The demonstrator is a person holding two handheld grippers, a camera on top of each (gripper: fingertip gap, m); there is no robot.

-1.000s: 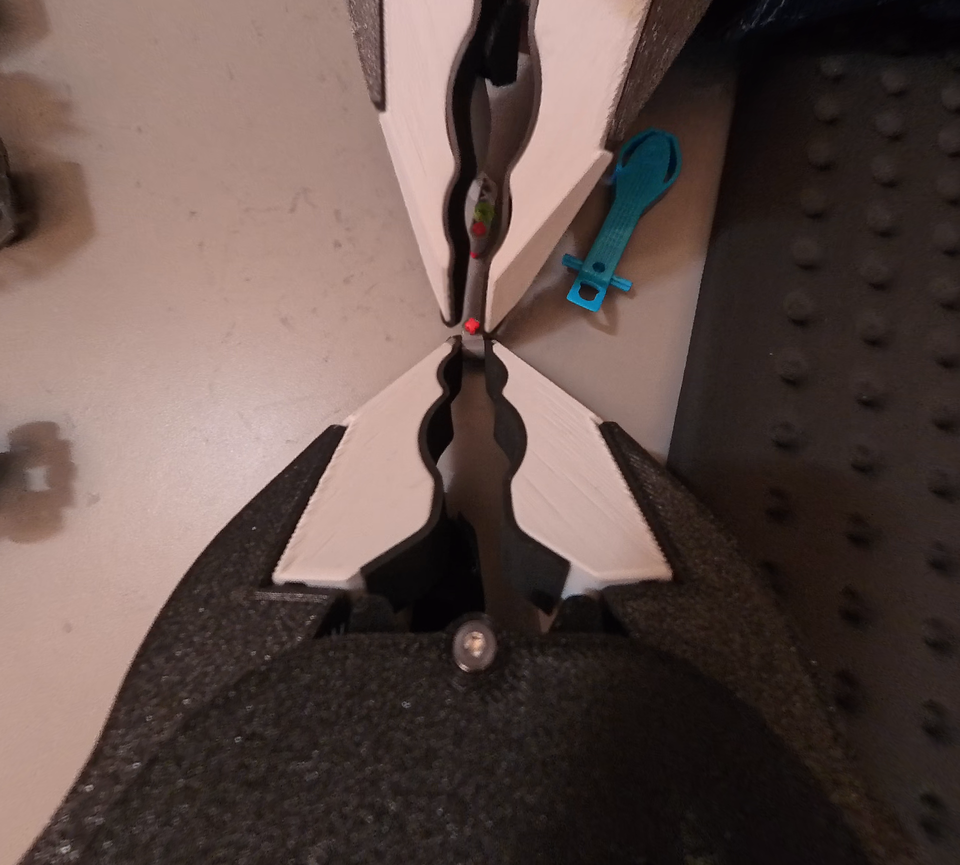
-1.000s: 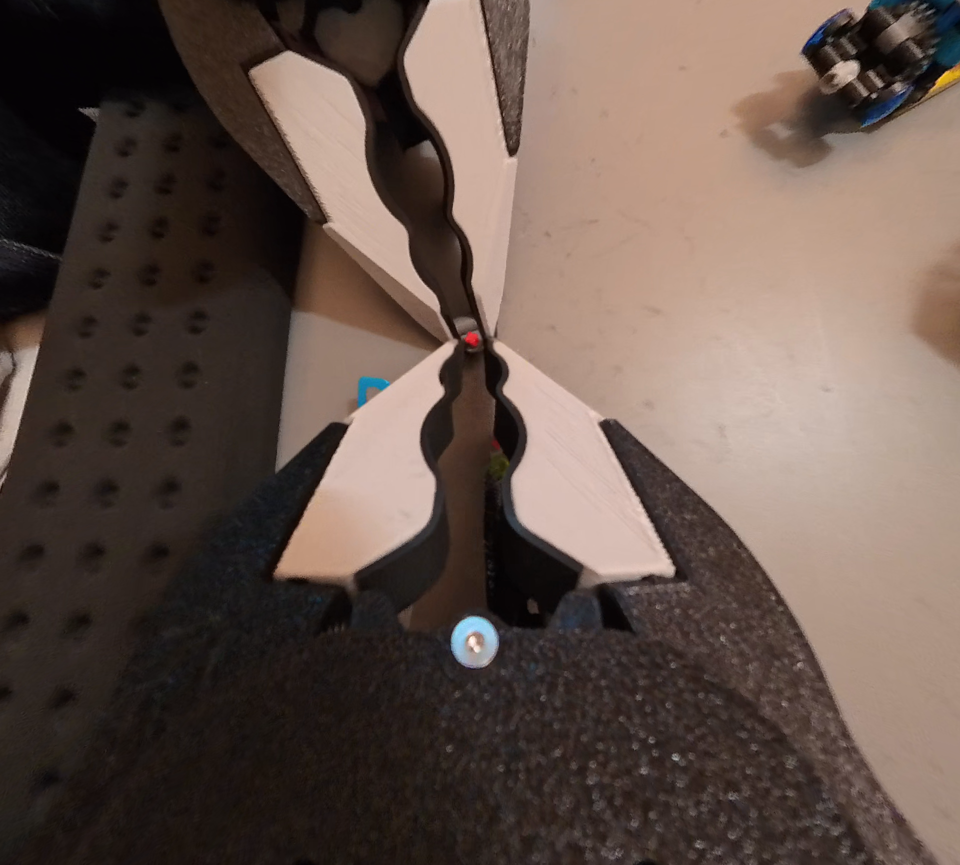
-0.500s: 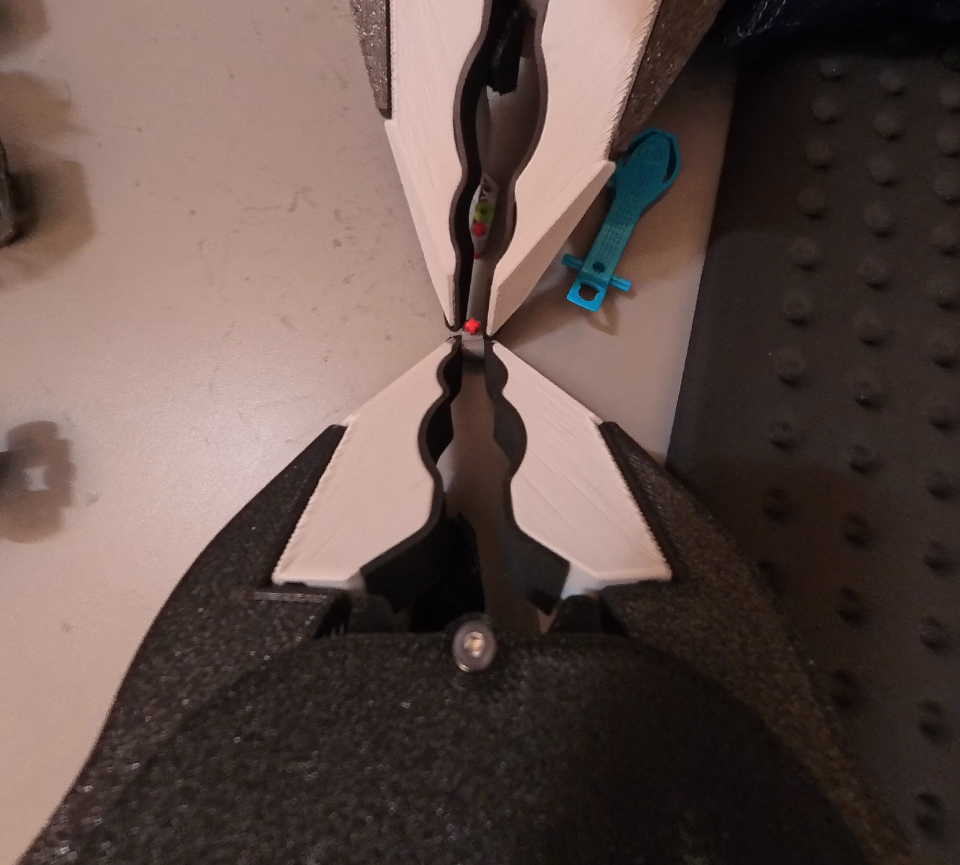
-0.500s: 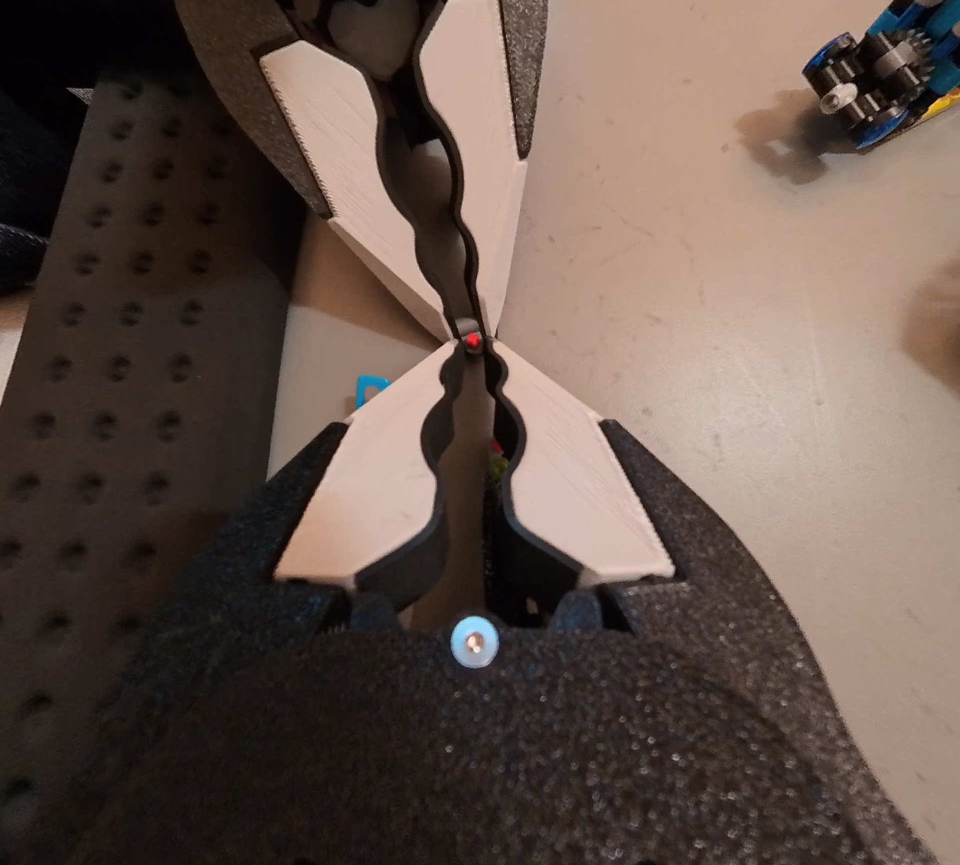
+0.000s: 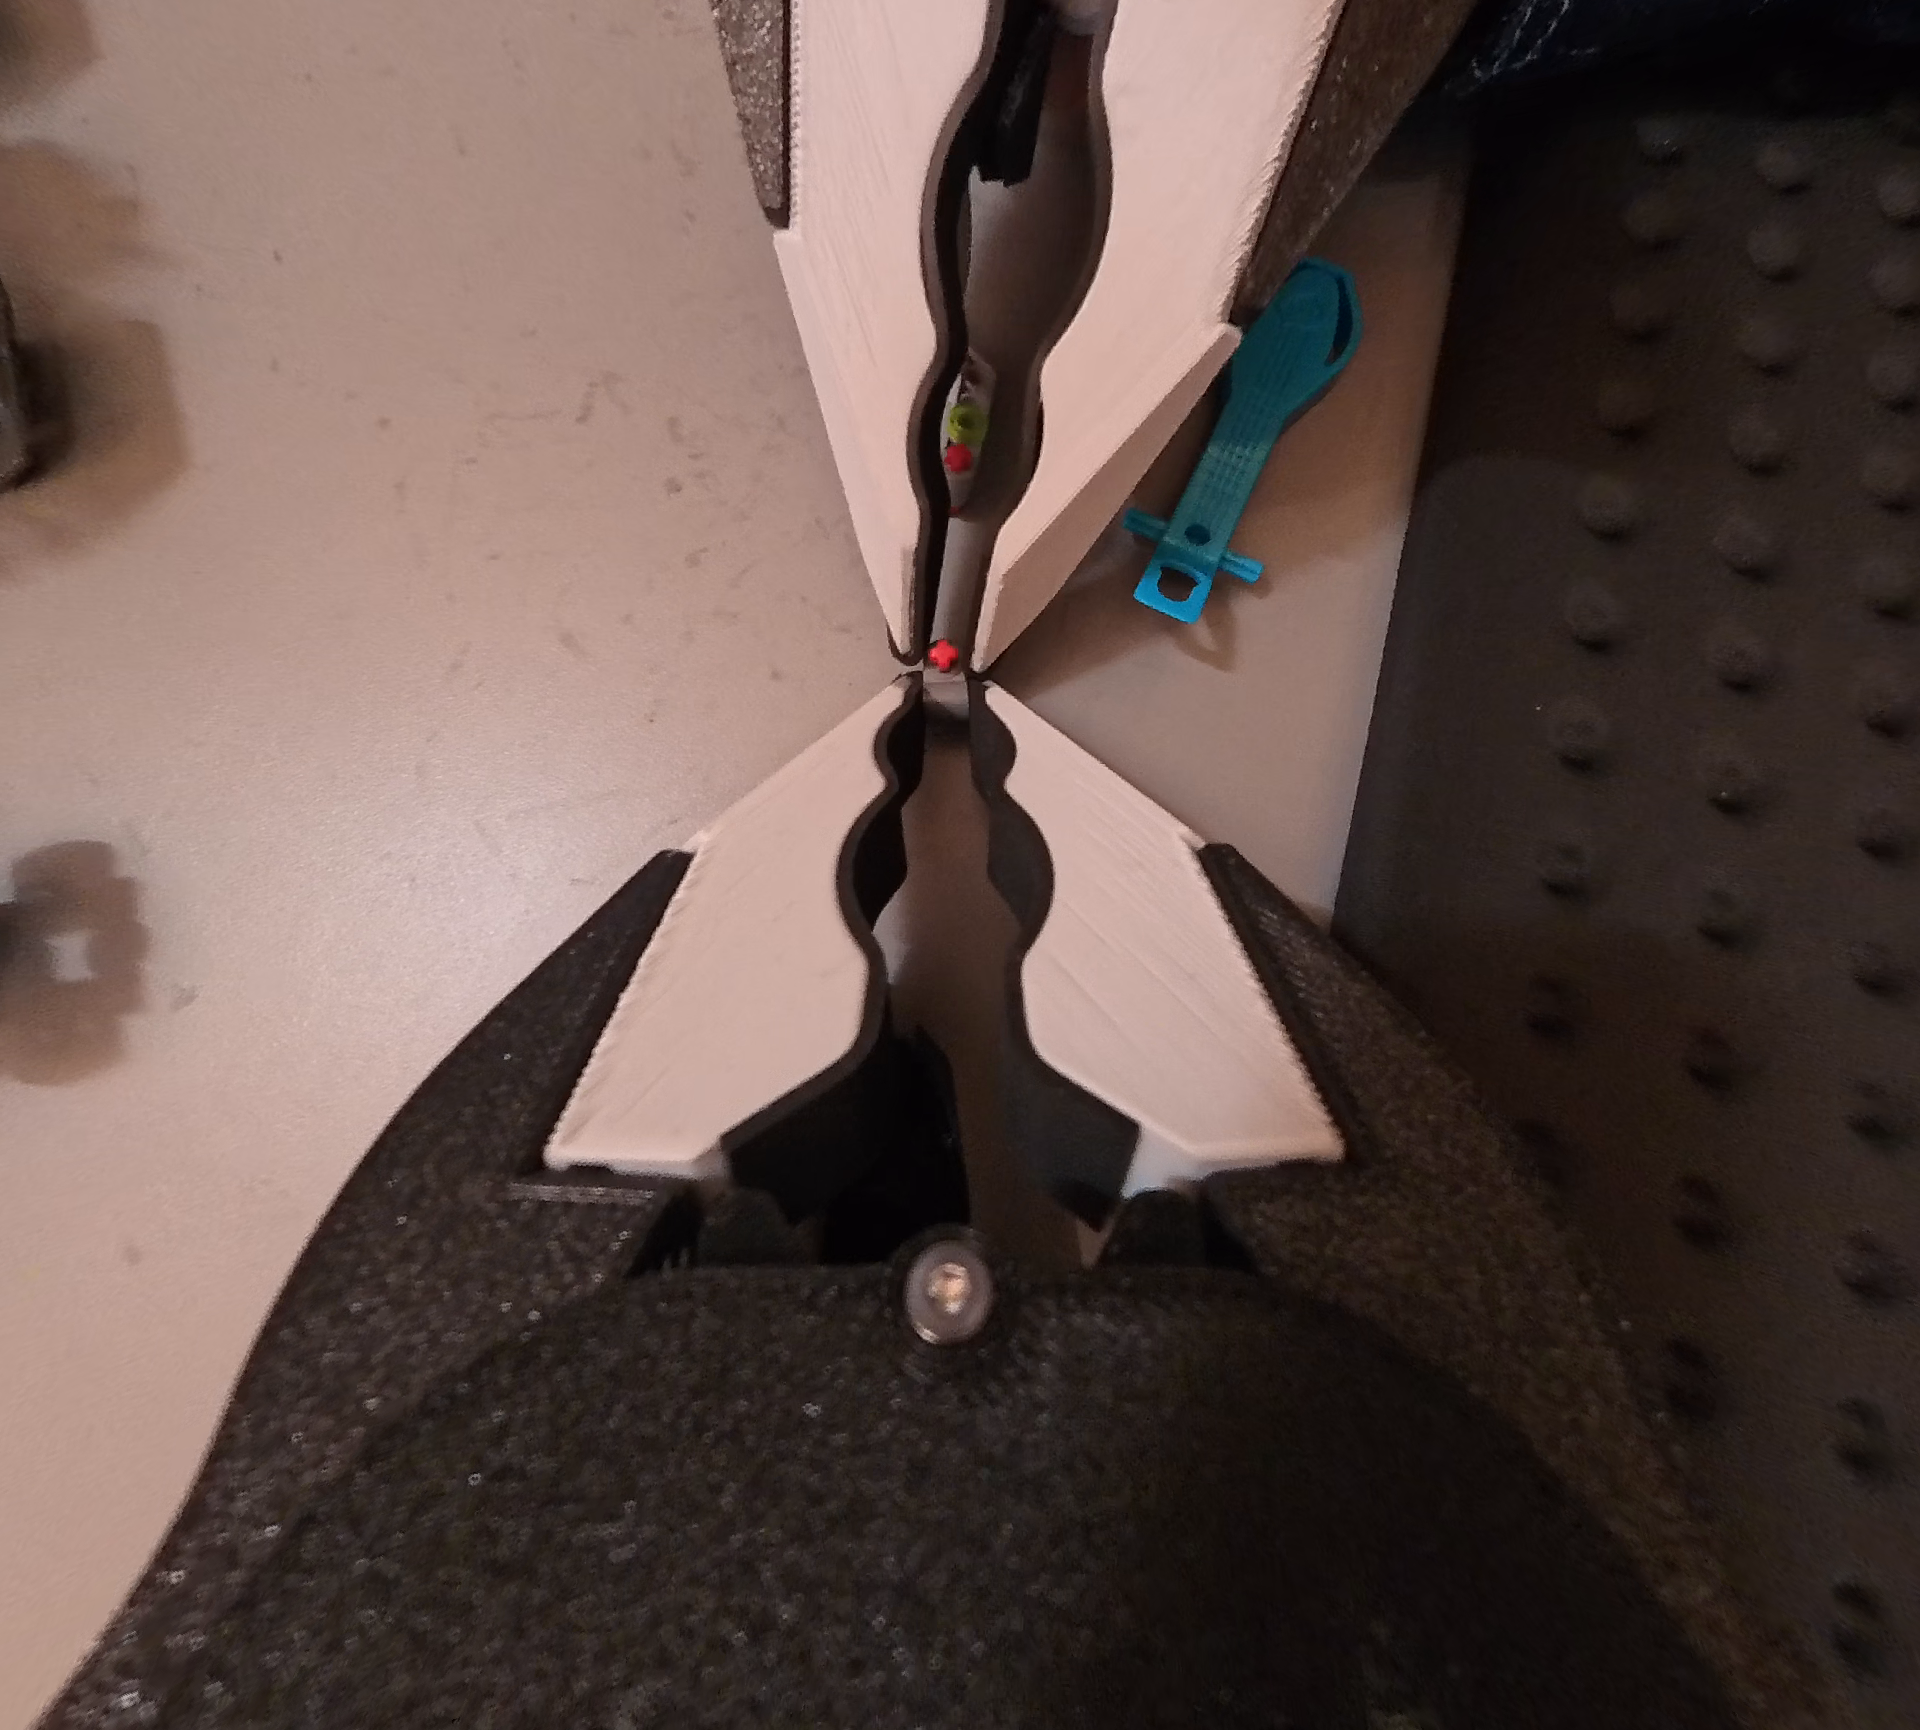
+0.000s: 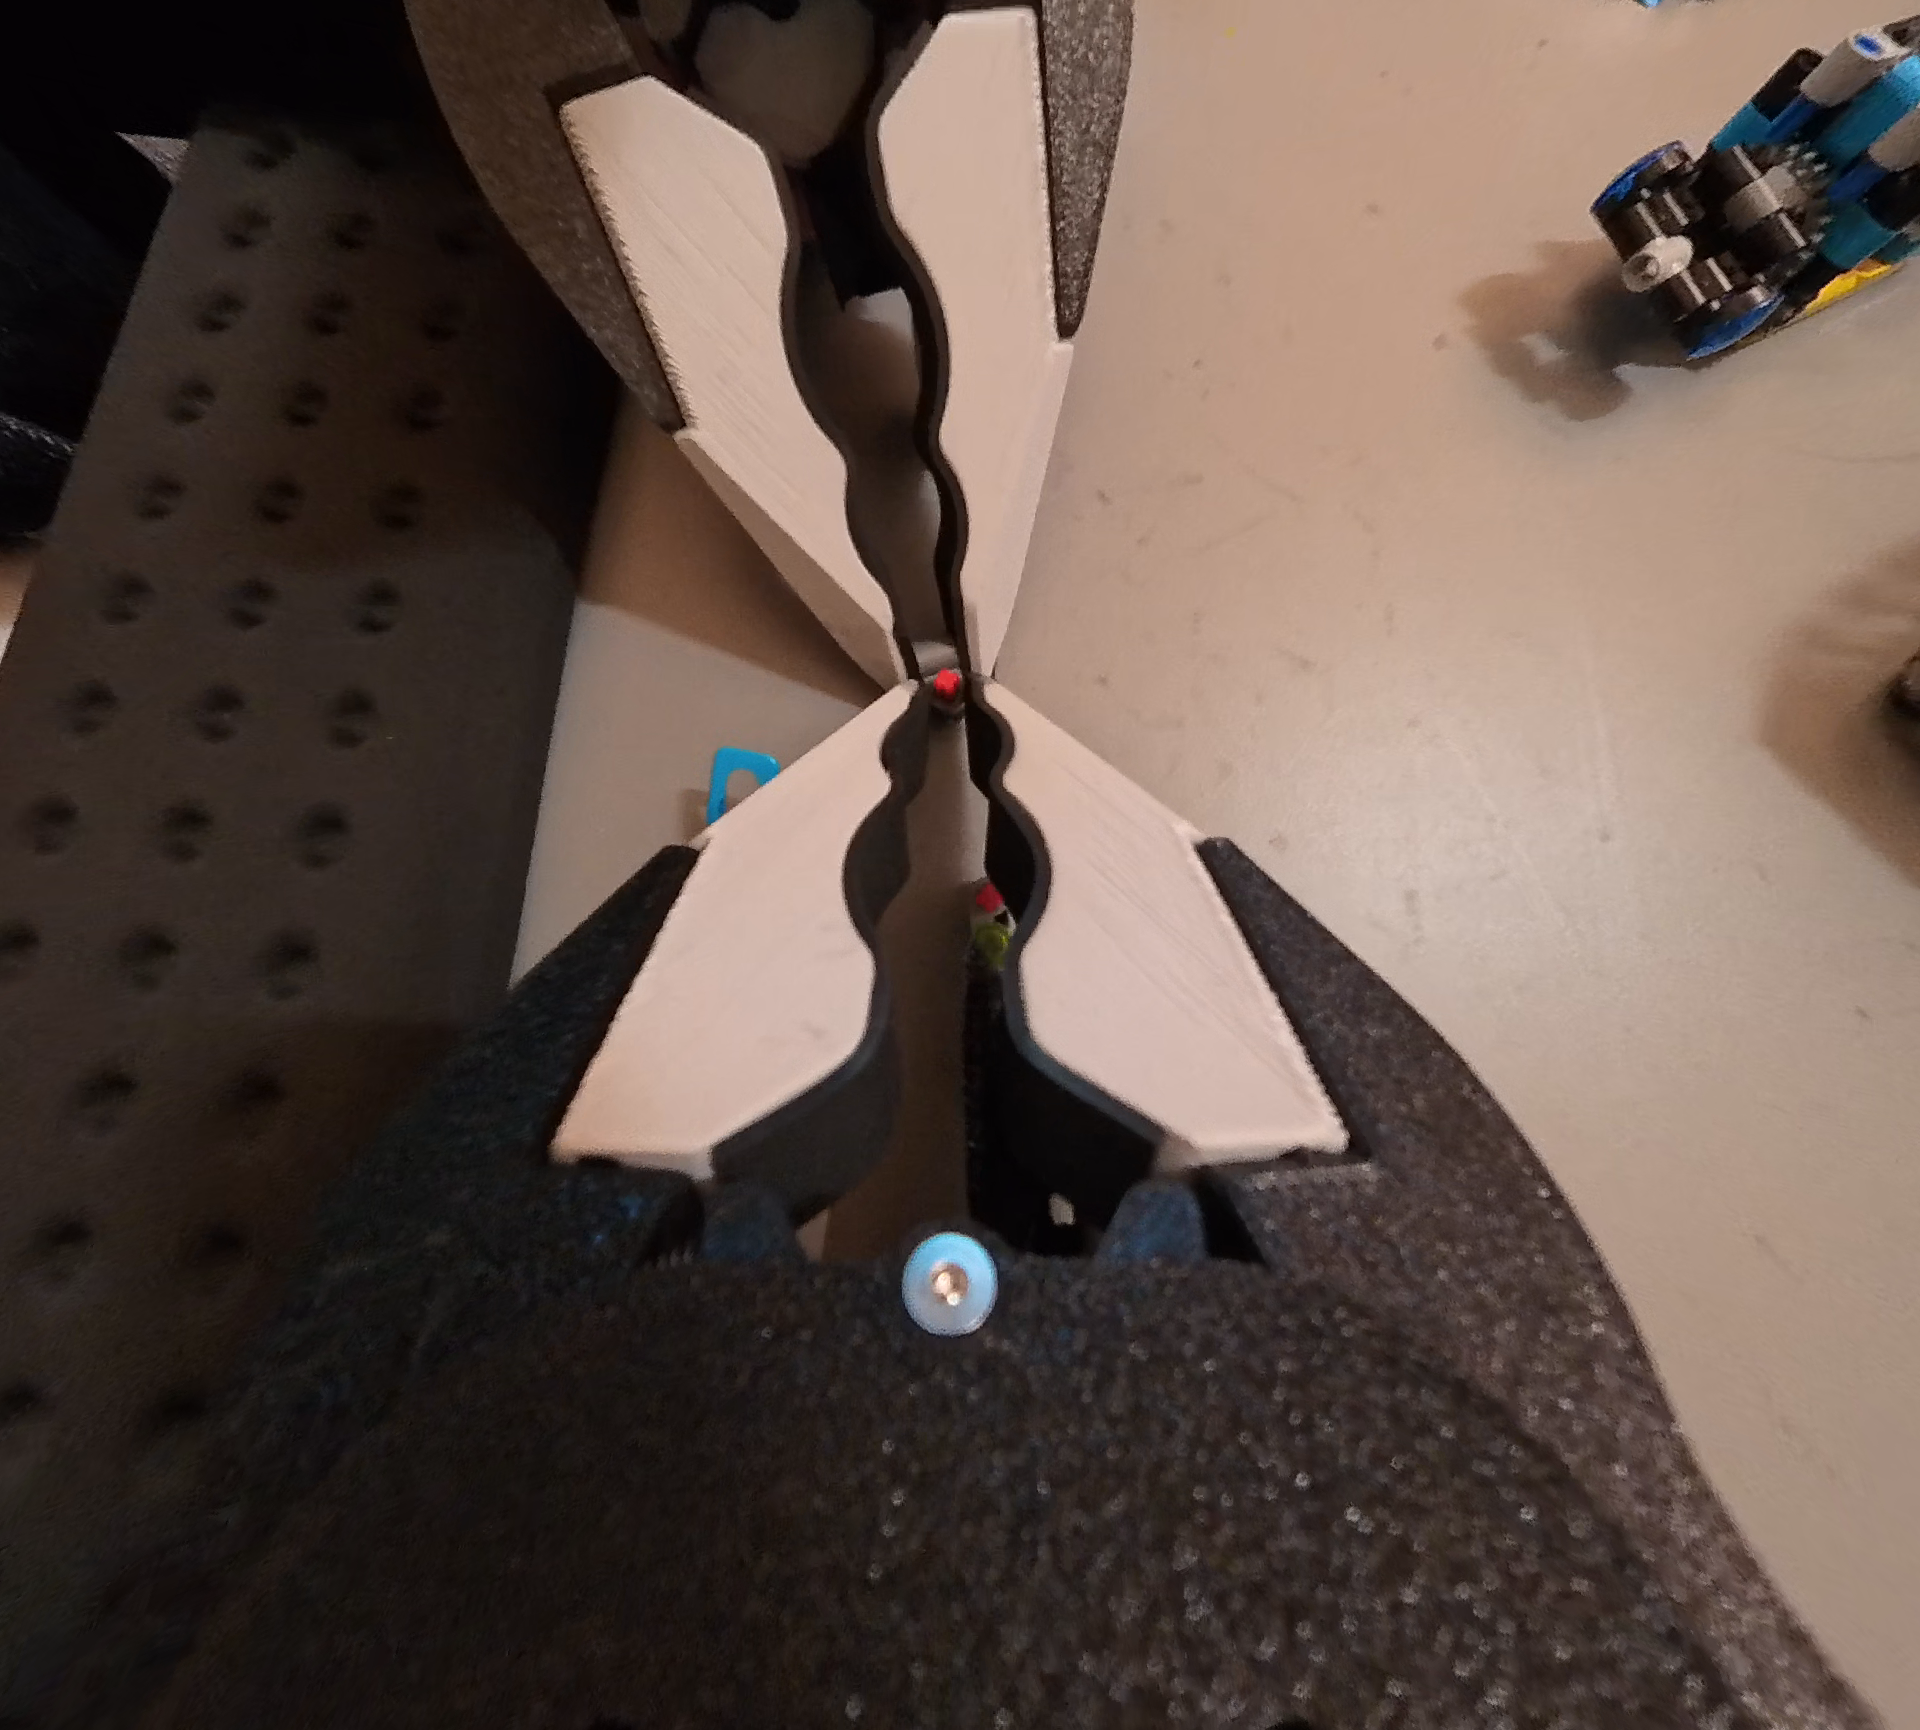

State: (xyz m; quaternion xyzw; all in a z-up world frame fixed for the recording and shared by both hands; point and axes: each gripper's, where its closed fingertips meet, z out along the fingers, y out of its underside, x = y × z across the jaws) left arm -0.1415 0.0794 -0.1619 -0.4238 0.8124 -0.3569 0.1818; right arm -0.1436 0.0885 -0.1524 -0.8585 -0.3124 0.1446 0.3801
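Left gripper point(image 5: 943, 681) and right gripper point(image 6: 943, 712) meet tip to tip, fingers closed on a small red-tipped piece point(image 5: 941, 654) held between them above the bench point(image 5: 416, 433); a teal tool point(image 5: 1242, 444) lies beside.

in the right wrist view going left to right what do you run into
Dark studded mat → small blue piece peeking out beside the right gripper → both grippers meeting tip to tip at a tiny red part → bare table → blue wheeled toy assembly.
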